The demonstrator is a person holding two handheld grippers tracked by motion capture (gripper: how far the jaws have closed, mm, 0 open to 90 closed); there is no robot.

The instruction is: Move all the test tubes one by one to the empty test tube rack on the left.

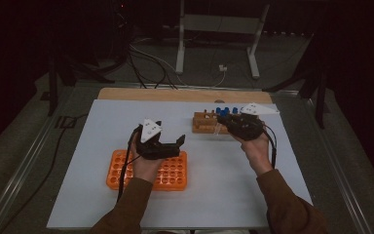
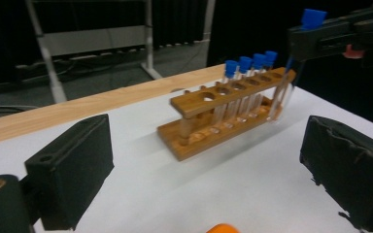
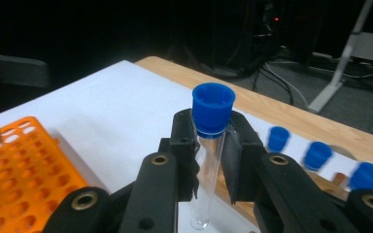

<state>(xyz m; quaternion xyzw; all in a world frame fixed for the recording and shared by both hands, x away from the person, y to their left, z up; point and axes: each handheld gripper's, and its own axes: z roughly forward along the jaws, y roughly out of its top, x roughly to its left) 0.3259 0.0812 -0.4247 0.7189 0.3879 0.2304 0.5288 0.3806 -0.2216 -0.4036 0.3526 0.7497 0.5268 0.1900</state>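
Blue-capped and clear, one test tube (image 3: 209, 145) is clamped just under its cap by the right gripper (image 3: 209, 141), held beside the end of the wooden rack (image 2: 223, 116) near the desk's far edge. Four capped tubes (image 2: 250, 63) are left standing in that rack. The orange rack (image 1: 175, 170), near the desk's front edge, is seen with no tube in its visible holes. The left gripper (image 1: 168, 141) is held over it, jaws apart and empty. The transfer is judged barely begun.

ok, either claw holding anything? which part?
Right claw grips a clear blue-capped test tube just below its cap. Left claw is open, holding nothing.
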